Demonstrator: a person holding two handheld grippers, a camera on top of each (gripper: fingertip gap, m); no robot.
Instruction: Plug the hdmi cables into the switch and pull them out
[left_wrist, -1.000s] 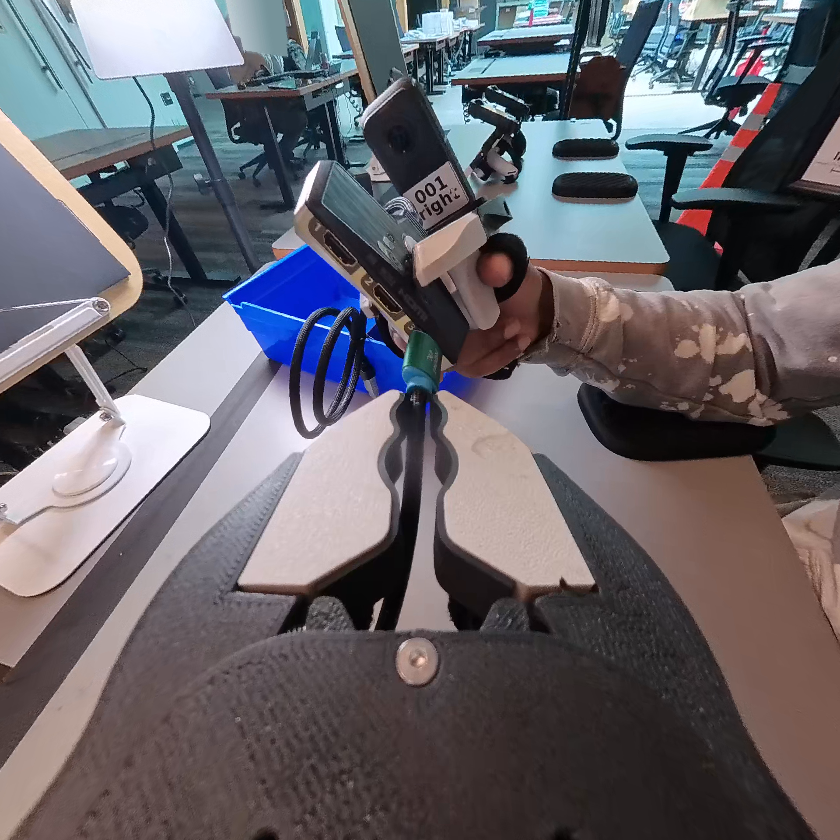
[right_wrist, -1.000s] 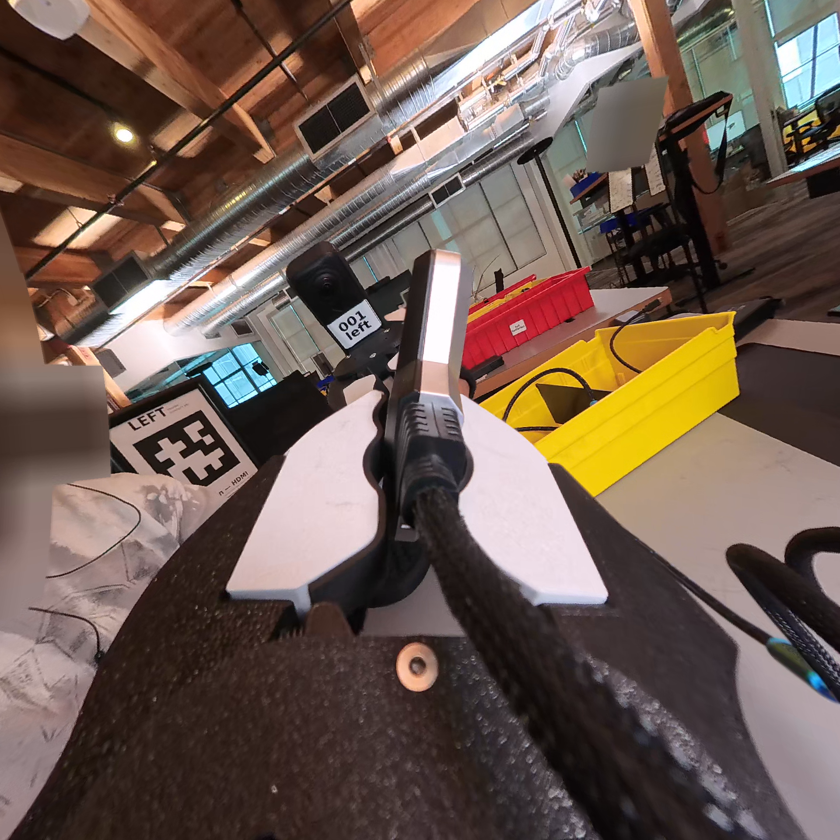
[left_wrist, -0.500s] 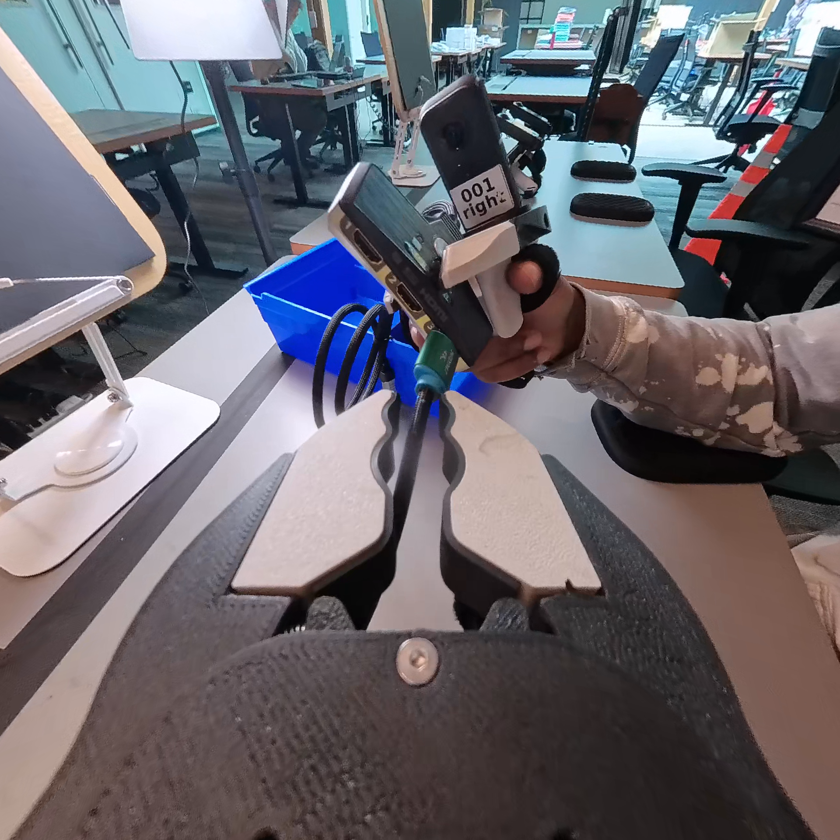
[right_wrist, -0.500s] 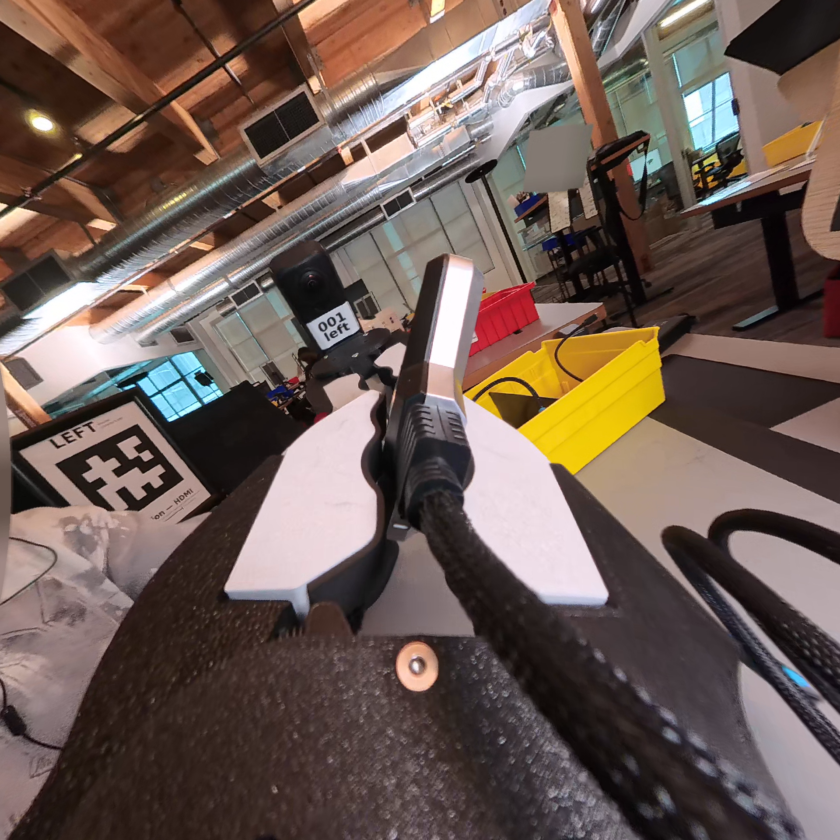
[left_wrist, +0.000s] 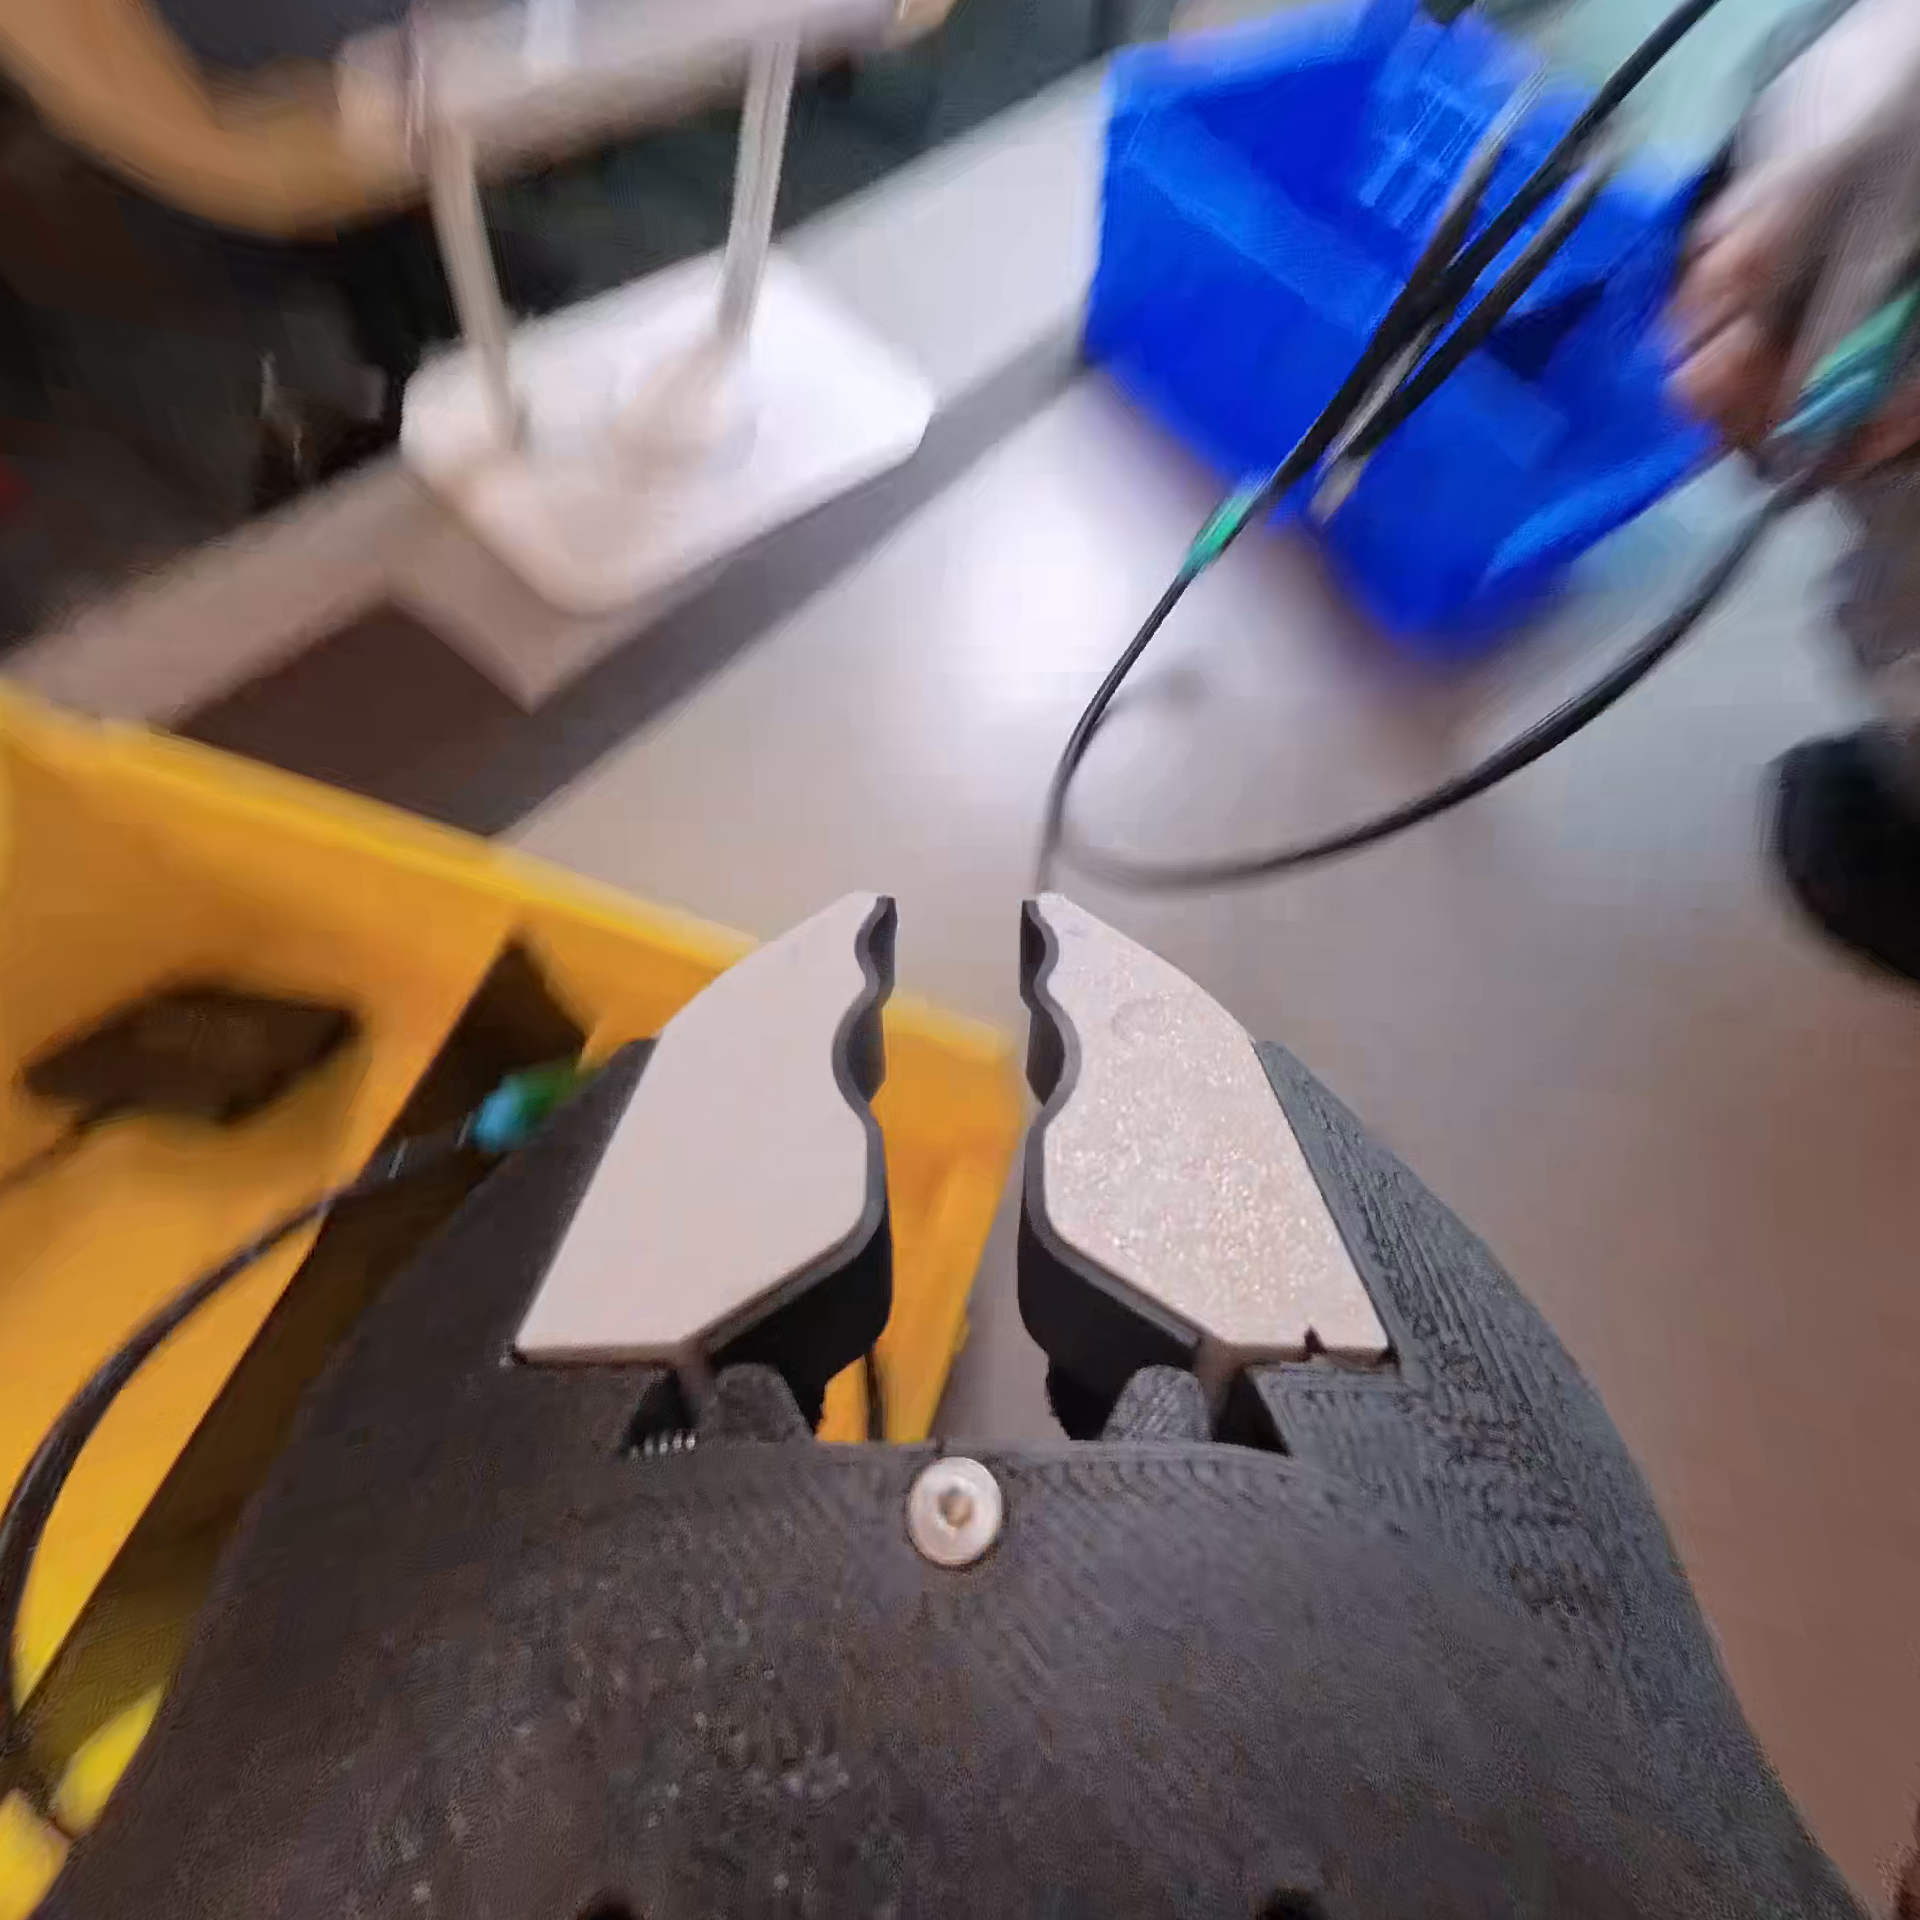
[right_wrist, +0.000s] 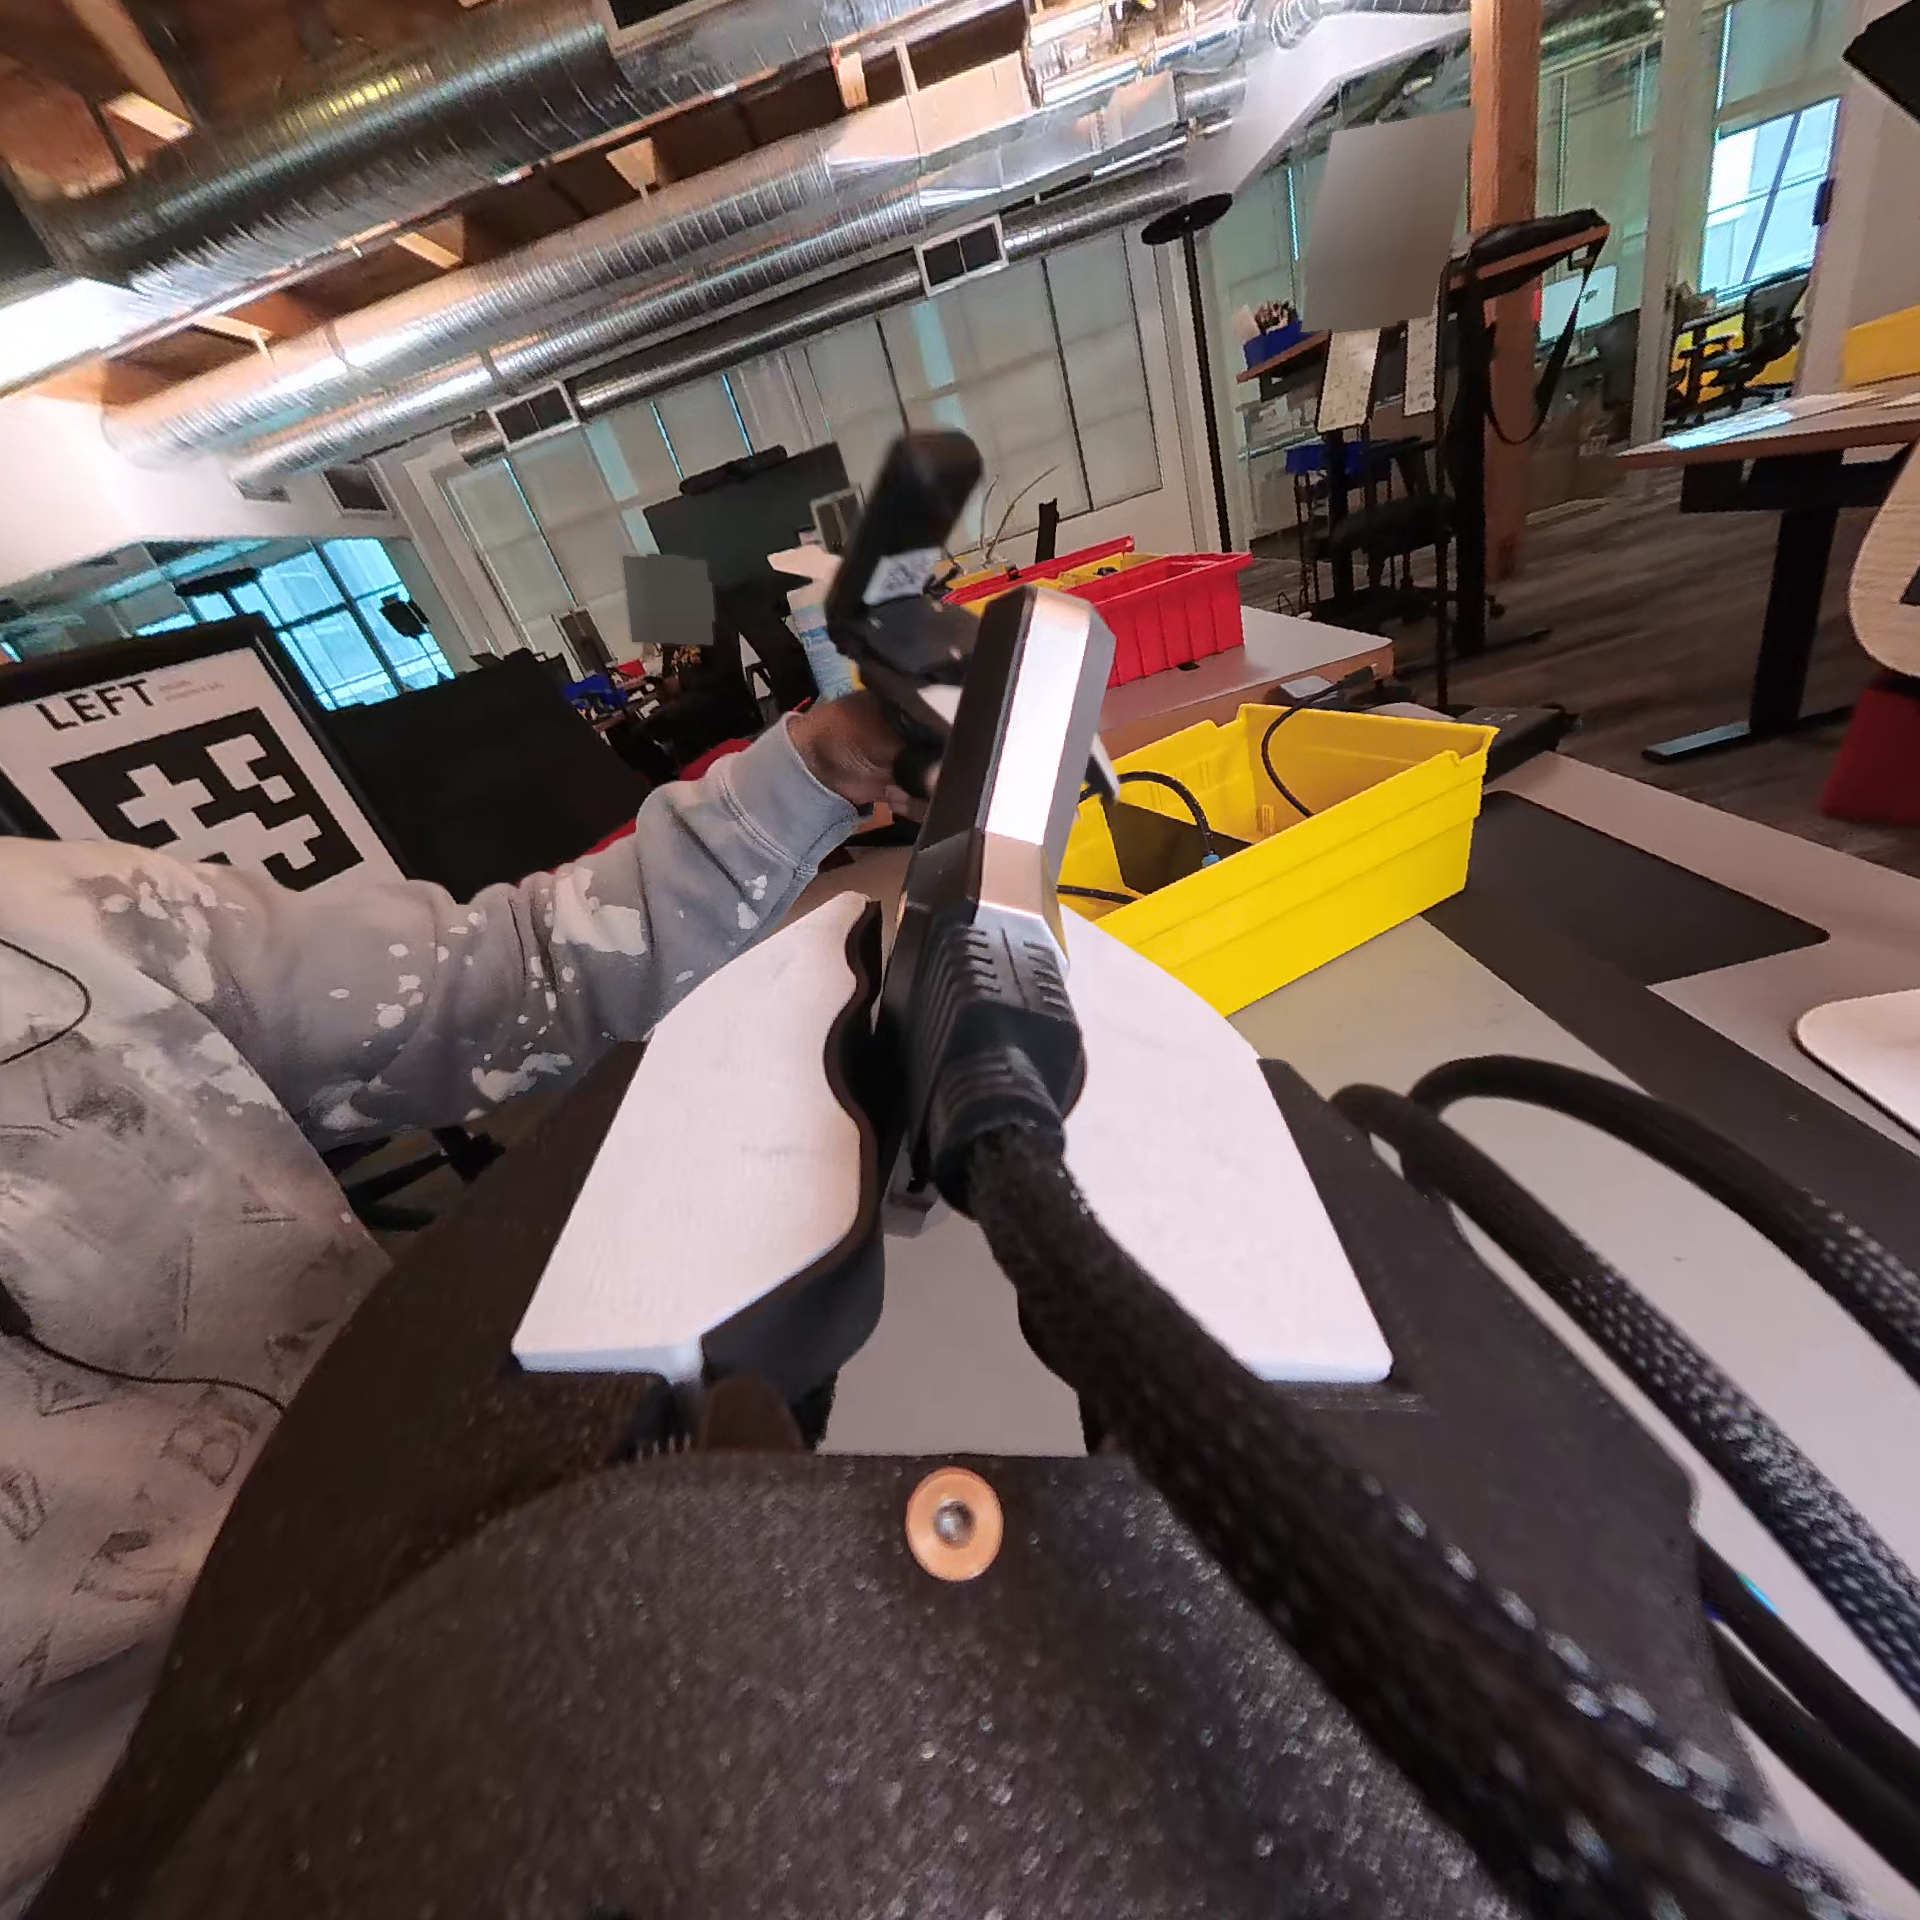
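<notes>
Left jaws stand parted, a clear gap between the pads, nothing in it. Left gripper (left_wrist: 956, 920) hangs over the near corner of a yellow bin (left_wrist: 260, 914); grey table (left_wrist: 831, 748) shows through the gap. View is motion-blurred. In the bin, left of the jaws, a thin black cord with a teal-blue tip (left_wrist: 499, 1093) and a dark flat shape, too blurred to name.

Ahead and right of the left jaws, a thin black cable (left_wrist: 1351, 831) loops above the table and runs up toward the far right edge, where a blurred hand (left_wrist: 1766, 312) shows; a green plug (left_wrist: 1221, 525) sits along it. Blue bin (left_wrist: 1351, 260) beyond. White stand base (left_wrist: 665, 436) ahead and left.

Right jaws clamped on the switch (right_wrist: 1013, 769), pads pressing its lower end from both sides. Right gripper (right_wrist: 971, 956) tilts it upward; switch juts past the tips, silver edge facing the camera. A thick braided cable (right_wrist: 1049, 1226) is plugged into its near end and trails back over the gripper body. More braided loops (right_wrist: 1662, 1299) lie on the table to the right.

Beyond the switch, the other gripper in a sleeved hand (right_wrist: 852, 748), over the yellow bin. Red bin (right_wrist: 1143, 613) farther back.
</notes>
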